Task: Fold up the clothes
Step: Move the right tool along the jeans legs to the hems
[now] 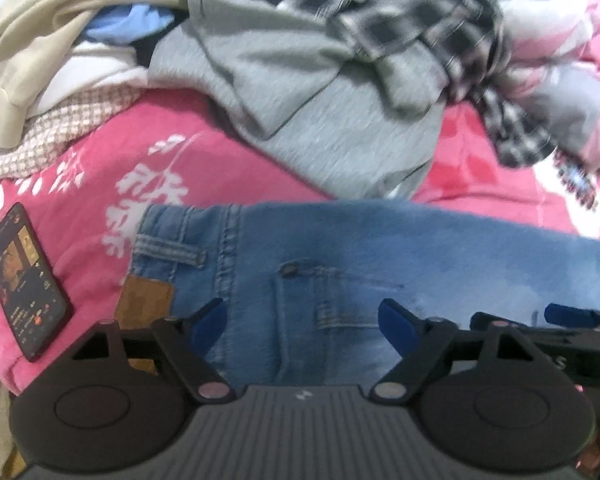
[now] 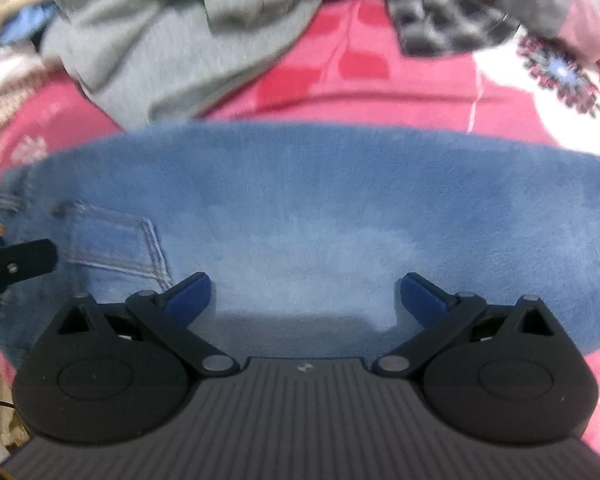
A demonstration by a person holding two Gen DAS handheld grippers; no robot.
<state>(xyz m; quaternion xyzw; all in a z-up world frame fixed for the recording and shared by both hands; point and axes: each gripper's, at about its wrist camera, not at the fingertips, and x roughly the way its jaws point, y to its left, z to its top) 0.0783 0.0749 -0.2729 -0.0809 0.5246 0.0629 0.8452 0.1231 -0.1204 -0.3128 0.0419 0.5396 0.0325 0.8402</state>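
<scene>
Blue jeans [image 1: 340, 248] lie folded across the pink floral blanket [image 1: 100, 152], waistband and brown patch to the left. My left gripper [image 1: 302, 316] hangs over the back pocket area, jaws wide apart, no cloth pinched between the blue pads [image 1: 396, 316]. In the right wrist view the same jeans [image 2: 300, 200] fill the middle, and my right gripper [image 2: 306, 292] stands open above the plain denim to the right of the pocket. The tip of the left gripper [image 2: 20, 256] shows at that view's left edge.
Behind the jeans is a heap of clothes: a grey garment [image 1: 300, 92], a black-and-white checked shirt [image 1: 420, 12], a beige garment [image 1: 60, 12] and a small-checked cloth [image 1: 40, 140]. A lit phone [image 1: 24, 284] lies on the blanket left of the waistband.
</scene>
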